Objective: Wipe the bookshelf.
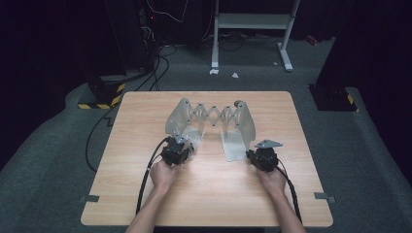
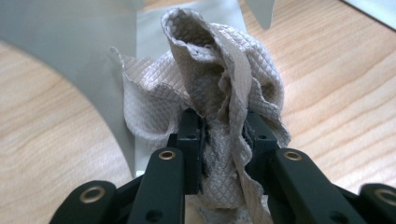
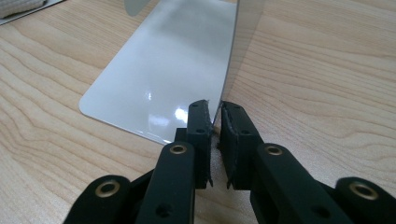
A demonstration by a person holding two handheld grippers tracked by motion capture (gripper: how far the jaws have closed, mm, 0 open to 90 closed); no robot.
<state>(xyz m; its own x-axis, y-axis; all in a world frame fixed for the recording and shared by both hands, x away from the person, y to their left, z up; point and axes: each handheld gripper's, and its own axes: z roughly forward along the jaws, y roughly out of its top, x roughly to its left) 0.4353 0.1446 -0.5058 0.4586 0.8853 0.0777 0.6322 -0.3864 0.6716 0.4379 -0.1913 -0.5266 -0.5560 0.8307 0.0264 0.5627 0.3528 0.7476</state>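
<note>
A grey metal rack [image 1: 211,119] with two end plates joined by scissor links stands on the wooden table [image 1: 145,194]. My left gripper [image 1: 179,149] is at the foot of the left end plate, shut on a crumpled quilted paper towel [image 2: 219,88]. The towel bulges out past the jaws and rests on that plate's flat base [image 2: 154,32]. My right gripper [image 3: 215,112] is shut on the near edge of the upright right end plate [image 3: 243,37], beside its shiny flat base [image 3: 173,70]. From above, the right gripper [image 1: 257,155] sits at the rack's right front corner.
The table stands on grey carpet. A white metal frame [image 1: 252,22] stands on the floor behind it, with dark equipment and a yellow-and-black striped base [image 1: 102,99] at the back left. Black cables [image 1: 145,179] trail from both grippers over the table's near edge.
</note>
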